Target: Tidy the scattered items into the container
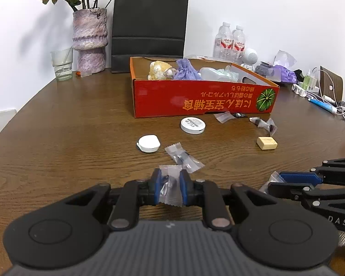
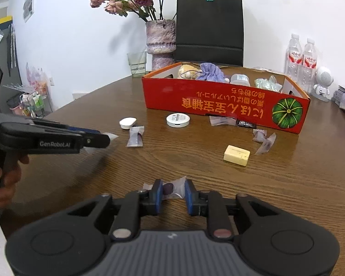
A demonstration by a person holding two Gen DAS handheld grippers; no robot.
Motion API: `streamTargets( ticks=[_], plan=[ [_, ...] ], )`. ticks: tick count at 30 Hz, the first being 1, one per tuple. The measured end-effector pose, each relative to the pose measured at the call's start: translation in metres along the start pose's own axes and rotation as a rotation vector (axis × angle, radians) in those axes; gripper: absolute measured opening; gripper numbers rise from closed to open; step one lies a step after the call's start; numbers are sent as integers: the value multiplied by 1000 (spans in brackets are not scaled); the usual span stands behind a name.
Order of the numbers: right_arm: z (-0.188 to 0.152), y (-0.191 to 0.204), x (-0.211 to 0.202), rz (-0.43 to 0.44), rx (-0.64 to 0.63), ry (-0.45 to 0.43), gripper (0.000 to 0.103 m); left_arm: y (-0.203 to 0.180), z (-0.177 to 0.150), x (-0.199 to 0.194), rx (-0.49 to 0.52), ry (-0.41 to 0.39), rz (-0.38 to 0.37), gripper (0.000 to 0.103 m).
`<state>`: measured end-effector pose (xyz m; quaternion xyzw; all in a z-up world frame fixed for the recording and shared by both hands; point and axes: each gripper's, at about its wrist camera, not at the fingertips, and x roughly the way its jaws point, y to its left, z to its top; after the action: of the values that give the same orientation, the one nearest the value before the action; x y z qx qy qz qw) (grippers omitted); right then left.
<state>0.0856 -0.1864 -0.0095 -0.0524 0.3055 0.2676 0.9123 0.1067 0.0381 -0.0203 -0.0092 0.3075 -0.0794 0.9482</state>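
two grippers pinch clear-wrapped sweets on a wooden table (image 1: 57, 119), short of the red box (image 1: 202, 99).

left wrist view: the left gripper (image 1: 170, 185) is pressed onto a clear sweet wrapper (image 1: 170, 191); another wrapped sweet (image 1: 182, 157), a white case (image 1: 148, 143), a round white device (image 1: 193, 125) and a yellow block (image 1: 266, 143) lie between it and the box, which already holds a purple pouch (image 1: 186, 70). right wrist view: the right gripper (image 2: 172, 195) nips a wrapped dark sweet (image 2: 170, 188) on the tabletop; the yellow block and more wrappers (image 2: 264, 141) sit ahead, with a vase (image 2: 159, 43) and black bag (image 2: 209, 30) behind the box.
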Motion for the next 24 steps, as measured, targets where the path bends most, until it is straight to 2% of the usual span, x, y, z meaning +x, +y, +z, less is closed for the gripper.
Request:
streamTargets(
  ticks=[2, 3, 4, 9, 11, 12, 14, 15, 17, 18, 21, 24],
  plan=[
    [0, 1, 0, 12, 15, -3, 38, 0, 0, -1, -6, -1, -6, 18],
    [1, 1, 1, 19, 26, 0, 63, -1, -1, -2, -10, -2, -10, 18],
    [1, 2, 3, 19, 26, 2, 78, -1, -1, -3, -12, -3, -13, 18],
    [-3, 18, 13, 1, -66, 24, 68, -2, -4, -7, -16, -2, -23, 18],
    [-2, 19, 13, 15, -75, 20, 51, -1, -5, -7, -21, -4, -24, 18],
    [-2, 18, 12, 13, -80, 18, 39, -1, -5, -8, -24, -4, -25, 18],
    [1, 16, 11, 0, -96, 19, 38, 0, -5, -9, -28, -8, -28, 18],
    [1, 15, 10, -3, -101, 18, 32, 0, -5, -10, -29, -11, -30, 18],
    [3, 12, 8, -6, -103, 16, 27, -1, -4, -11, -36, -16, -35, 18],
    [3, 11, 7, -4, -102, 14, 19, -1, -4, -11, -38, -18, -38, 18],
    [2, 8, 6, 6, -90, 9, 18, -3, -3, -11, -40, -21, -48, 18],
    [3, 5, 2, 30, -63, -13, 12, -4, -3, -12, -41, -22, -56, 18]
  ],
)
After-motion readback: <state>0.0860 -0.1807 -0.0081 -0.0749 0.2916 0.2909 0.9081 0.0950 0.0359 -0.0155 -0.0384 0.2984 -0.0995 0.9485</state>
